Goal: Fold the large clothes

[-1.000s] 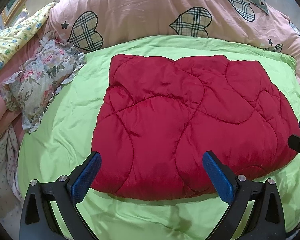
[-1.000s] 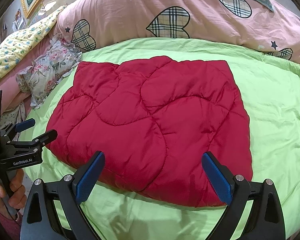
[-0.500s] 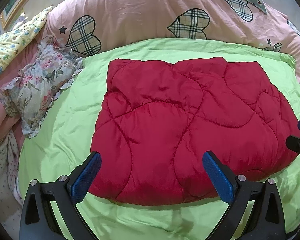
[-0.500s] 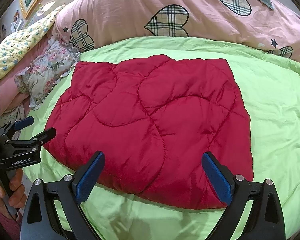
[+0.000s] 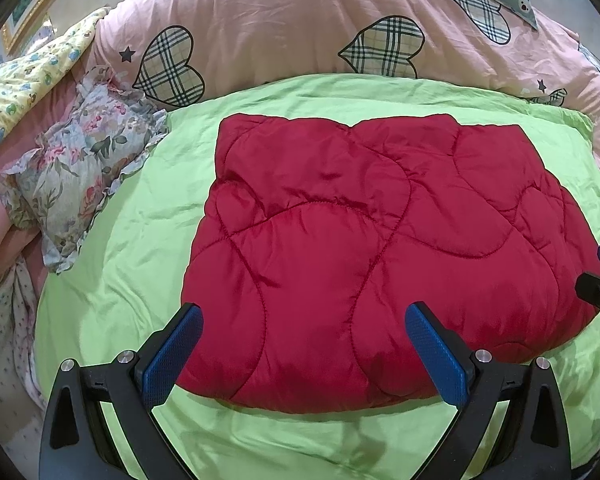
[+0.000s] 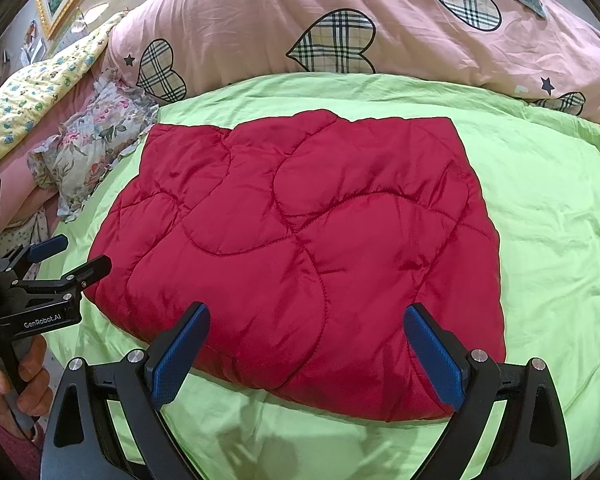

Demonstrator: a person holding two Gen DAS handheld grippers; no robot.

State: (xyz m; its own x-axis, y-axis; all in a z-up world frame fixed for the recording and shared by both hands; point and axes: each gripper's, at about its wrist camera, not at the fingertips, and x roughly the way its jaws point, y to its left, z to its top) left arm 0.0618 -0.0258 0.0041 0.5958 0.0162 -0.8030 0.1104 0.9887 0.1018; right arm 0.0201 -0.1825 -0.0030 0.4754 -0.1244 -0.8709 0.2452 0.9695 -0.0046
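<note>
Through my left wrist camera, my left claw point(image 5: 302, 352) stands wide apart and holds nothing, its blue pads point(image 5: 172, 354) hovering over the near edge of the red quilted jacket point(image 5: 376, 248). The jacket lies folded into a thick, roughly square bundle in the middle of the green blanket point(image 5: 140, 240) that covers the bed. Beyond it runs the pink duvet point(image 5: 268, 28) with plaid hearts, and a floral pillow point(image 5: 76, 172) sits to the left, apart from the jacket. At the right edge the tips of my right claw point(image 5: 598, 276) show beside the jacket's right side.

Through my right wrist camera, my right claw point(image 6: 306, 354) is also spread wide and empty, poised above the jacket's point(image 6: 300, 248) near edge. The bundle rests flat on the green blanket point(image 6: 540, 220), with the pink duvet point(image 6: 420, 12) behind it and the floral pillow point(image 6: 92, 148) just beside its far left corner. On the left, my left claw point(image 6: 74, 254) is parted, close to the jacket's left edge, and my left hand point(image 6: 16, 380) grips its handle.
</note>
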